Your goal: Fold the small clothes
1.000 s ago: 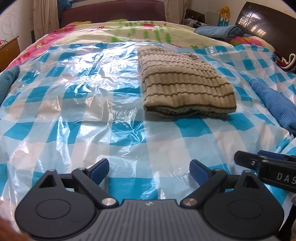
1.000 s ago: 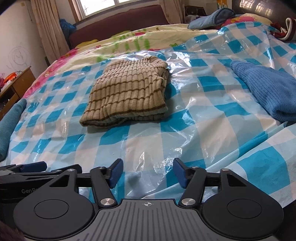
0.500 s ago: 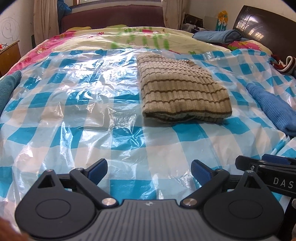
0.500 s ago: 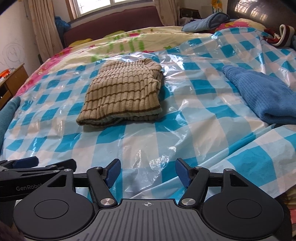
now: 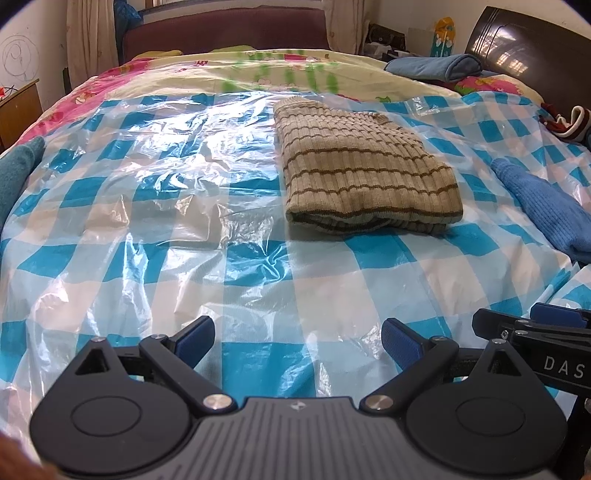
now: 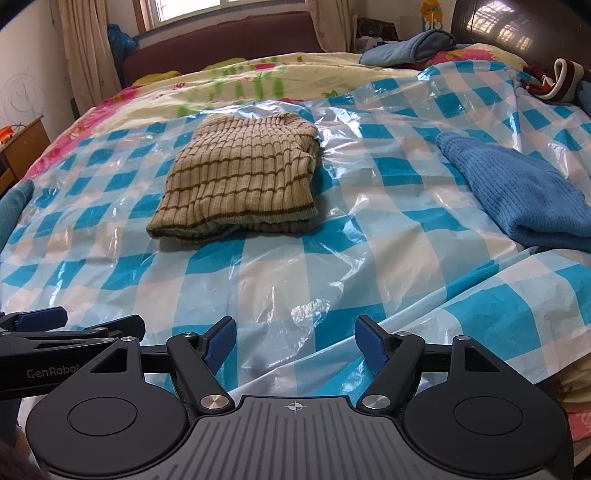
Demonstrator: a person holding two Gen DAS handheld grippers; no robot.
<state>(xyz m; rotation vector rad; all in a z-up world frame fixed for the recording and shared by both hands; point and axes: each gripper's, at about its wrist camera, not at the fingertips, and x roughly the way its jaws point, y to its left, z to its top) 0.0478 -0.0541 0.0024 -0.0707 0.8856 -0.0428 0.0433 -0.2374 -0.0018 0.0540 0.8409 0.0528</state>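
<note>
Folded sweater on plastic sheet, knit garment to its right.

Bright window daylight glares off plastic sheet; fisheye-curved edges, sharp focus.

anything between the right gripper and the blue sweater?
Nothing visible. The right gripper is open and empty, over bare checkered plastic sheet. The blue sweater lies ahead to its right; the folded striped sweater sits off to the left.
</note>
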